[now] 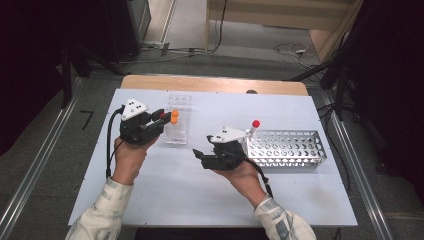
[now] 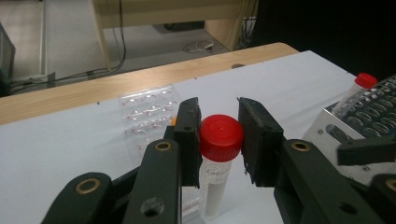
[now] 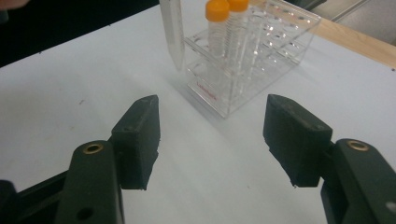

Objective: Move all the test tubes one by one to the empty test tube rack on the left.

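Left hand-held gripper (image 2: 218, 142): jaws clamped on a red-capped tube (image 2: 218, 158), held upright above the white surface (image 1: 165, 185), just beside the clear rack (image 1: 178, 122) holding orange-capped tubes (image 3: 218, 23). Right hand-held gripper (image 3: 212, 135): jaws spread wide, nothing between them, near the metal rack (image 1: 287, 148).

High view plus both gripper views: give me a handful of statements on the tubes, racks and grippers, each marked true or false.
1. The left gripper is shut on a red-capped tube. True.
2. The right gripper holds an orange-capped tube. False: its jaws stand open with nothing between them.
3. A second red-capped tube stands in the metal rack. True.
4. The clear plastic rack holds two orange-capped tubes. True.
5. The metal rack sits on the person's left side of the table. False: it sits on the right side, beside the right gripper.
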{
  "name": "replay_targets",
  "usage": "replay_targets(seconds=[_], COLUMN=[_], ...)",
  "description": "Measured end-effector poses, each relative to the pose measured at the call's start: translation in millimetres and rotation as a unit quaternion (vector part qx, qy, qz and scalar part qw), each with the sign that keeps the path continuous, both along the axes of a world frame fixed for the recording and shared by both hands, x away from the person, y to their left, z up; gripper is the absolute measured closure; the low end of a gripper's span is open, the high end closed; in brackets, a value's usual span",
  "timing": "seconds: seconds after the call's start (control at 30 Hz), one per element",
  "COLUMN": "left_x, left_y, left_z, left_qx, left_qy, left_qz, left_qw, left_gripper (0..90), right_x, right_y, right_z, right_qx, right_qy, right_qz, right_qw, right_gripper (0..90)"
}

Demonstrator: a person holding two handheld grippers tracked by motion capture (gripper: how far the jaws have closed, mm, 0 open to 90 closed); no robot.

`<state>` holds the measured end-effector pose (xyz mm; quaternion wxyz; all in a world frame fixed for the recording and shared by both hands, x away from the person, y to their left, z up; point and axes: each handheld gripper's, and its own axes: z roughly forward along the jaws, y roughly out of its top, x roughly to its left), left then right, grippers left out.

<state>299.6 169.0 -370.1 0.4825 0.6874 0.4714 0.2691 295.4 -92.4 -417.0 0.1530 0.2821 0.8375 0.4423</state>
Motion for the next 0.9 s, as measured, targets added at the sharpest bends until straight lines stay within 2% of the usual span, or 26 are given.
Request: replay_targets(seconds=[0.2,0.47,0.67,0.9], left_x=[13.7,31.3,43.1,52.8], left_y=[2.0,1.4,1.3,-0.8], left_z=[11.2,16.3,12.0,4.0], left_qx=[0.011,0.014,0.010,0.020], left_qy=[-0.003,-0.010,-0.007,-0.003], left_qz=[0.017,0.040,0.054,0.074], left_qw=[0.9998,0.9990,0.9984,0.9971], left_gripper=[70.4,70.4,70.3,70.3], right_x=[-0.8,-1.5,-2.1,-1.6], right_y=[-17.0,-23.4,-23.6,-25.0], right_z=[-8.8,-8.6,-8.1,-7.8], right_qx=[0.003,0.006,0.007,0.007], right_qy=[0.011,0.011,0.009,0.011], right_qz=[-0.013,-0.016,-0.017,-0.018], right_qw=[0.9999,0.9998,0.9998,0.9997], right_gripper=[34.6,35.0,35.2,35.4])
